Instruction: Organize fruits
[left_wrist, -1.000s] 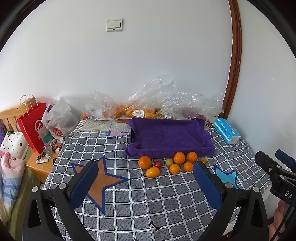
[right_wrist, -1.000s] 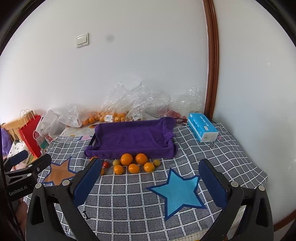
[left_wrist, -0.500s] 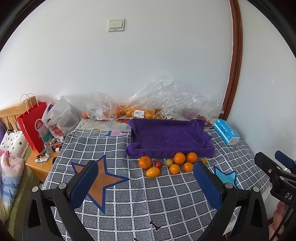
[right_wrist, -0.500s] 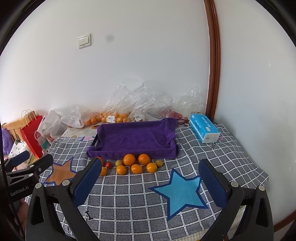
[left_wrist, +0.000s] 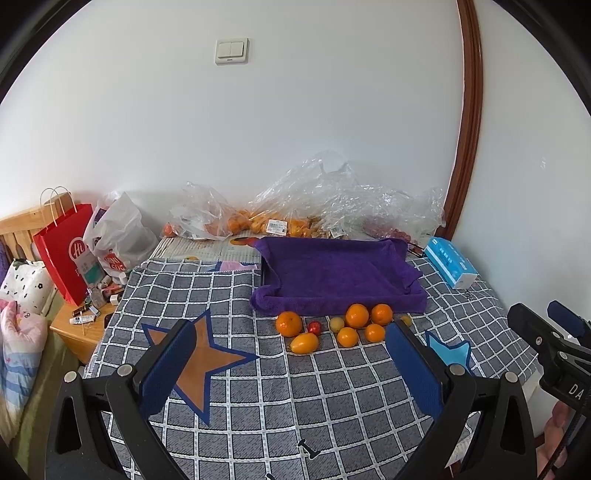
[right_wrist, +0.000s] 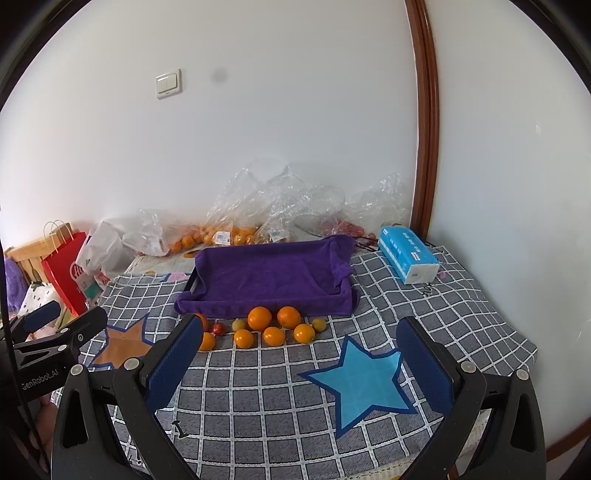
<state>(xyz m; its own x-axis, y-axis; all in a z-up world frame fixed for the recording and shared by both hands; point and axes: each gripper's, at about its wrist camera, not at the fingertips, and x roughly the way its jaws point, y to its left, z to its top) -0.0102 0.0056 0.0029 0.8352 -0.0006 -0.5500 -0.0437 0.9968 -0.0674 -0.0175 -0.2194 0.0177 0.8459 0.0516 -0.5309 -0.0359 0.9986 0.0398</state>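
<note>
**Round fruits laid beside a soft purple tray**

Smooth round oranges (left_wrist: 357, 315) and one small red fruit (left_wrist: 314, 327) are seen mid-frame on the checked cloth (left_wrist: 332, 391) of the tabletop, just below the fuzzy purple towel tray (left_wrist: 332, 273). Crinkly clear bags (left_wrist: 332, 199) are piled above it. Both the left gripper (left_wrist: 291, 373) and right gripper (right_wrist: 299, 369) are held with fingers spread wide, nothing between them, over bare cloth low in frame.

1. I am seeing a plain white wall (left_wrist: 295, 129) carrying a light switch (left_wrist: 231, 50).
2. A brown curved door frame (left_wrist: 469, 122) is running down the right side.
3. A wooden headboard (left_wrist: 26, 221) and small nightstand (left_wrist: 79, 332) are sitting at left.
4. Soft daylight is filling the room.
</note>
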